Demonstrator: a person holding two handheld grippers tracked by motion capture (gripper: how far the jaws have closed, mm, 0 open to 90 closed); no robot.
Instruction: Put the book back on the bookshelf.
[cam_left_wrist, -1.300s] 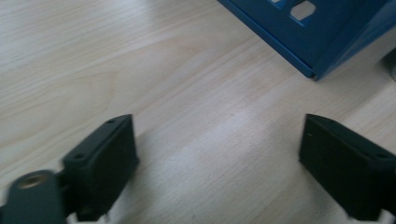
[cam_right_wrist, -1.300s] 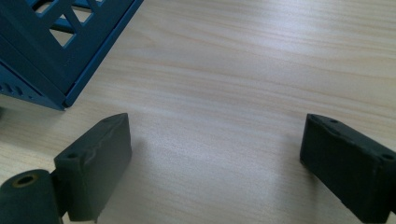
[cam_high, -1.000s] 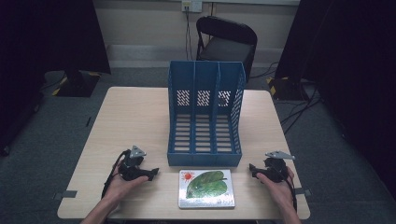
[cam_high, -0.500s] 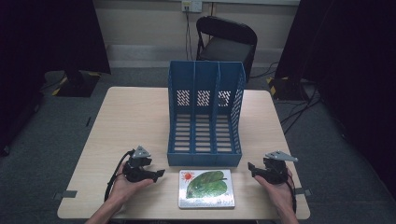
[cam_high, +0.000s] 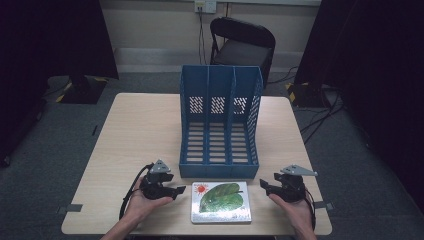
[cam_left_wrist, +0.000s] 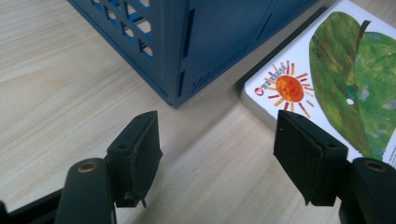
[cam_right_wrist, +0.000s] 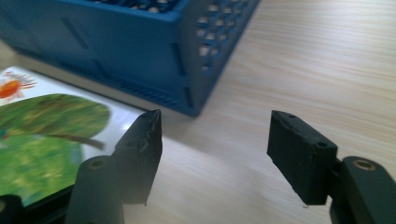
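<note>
Book (cam_high: 221, 201) lies flat at the lower centre of the worktop (cam_high: 140, 130), between the left tool (cam_high: 176, 191) and right tool (cam_high: 264, 186); both flank it for a two-sided pickup, jaws part-open, just closing, nothing between them; blue file rack (cam_high: 220, 120) stands just beyond, crowding its far edge.

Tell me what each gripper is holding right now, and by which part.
Nothing. The left gripper and right gripper, jaws just closing with nothing between, flank the book, touching nothing.
</note>
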